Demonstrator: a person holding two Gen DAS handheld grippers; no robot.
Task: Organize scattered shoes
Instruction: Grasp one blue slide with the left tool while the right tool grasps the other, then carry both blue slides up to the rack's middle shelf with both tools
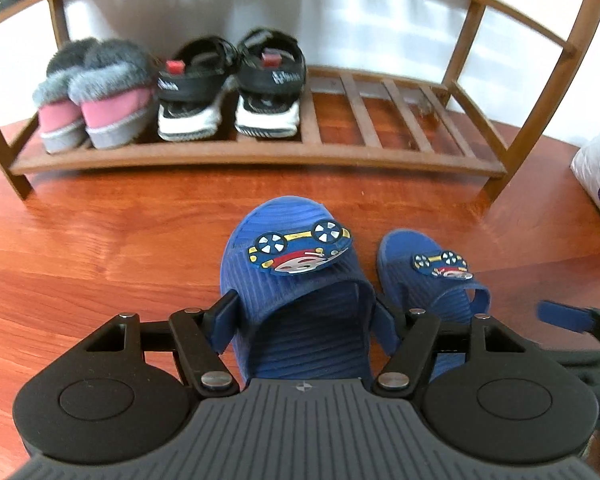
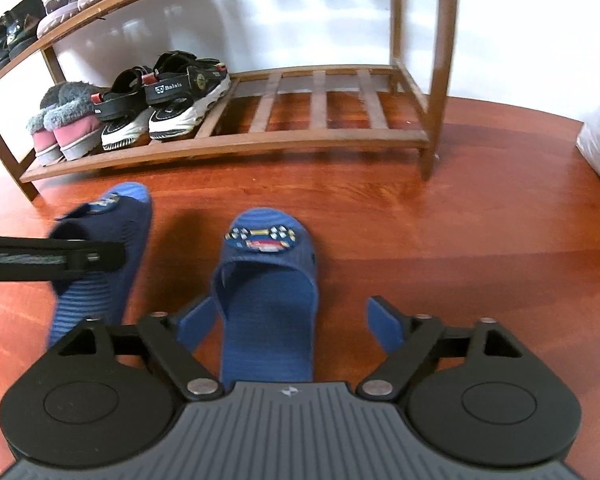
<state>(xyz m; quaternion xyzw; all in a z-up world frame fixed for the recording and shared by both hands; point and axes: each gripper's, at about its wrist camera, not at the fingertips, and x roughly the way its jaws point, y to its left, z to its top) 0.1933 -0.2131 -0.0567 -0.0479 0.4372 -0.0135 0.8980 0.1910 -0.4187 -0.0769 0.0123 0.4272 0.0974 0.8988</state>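
Slippers, two blue ones with car badges, sit in front of the shoe rack point(image 1: 260, 156). Left tool point(image 1: 304, 312) is clamped on the sides of the left slipper point(image 1: 296, 264), which looks raised off the floor point(image 1: 100, 240). Right tool point(image 2: 296, 320) stands wide apart around the right slipper point(image 2: 268, 280); its right pad point(image 2: 384, 320) is clear of the slipper, contact on the other side cannot be told. That slipper rests on the floor. Beyond both tools, the rack's bottom shelf holds pink furry slippers point(image 1: 96, 108) and black sandals point(image 1: 228, 88).
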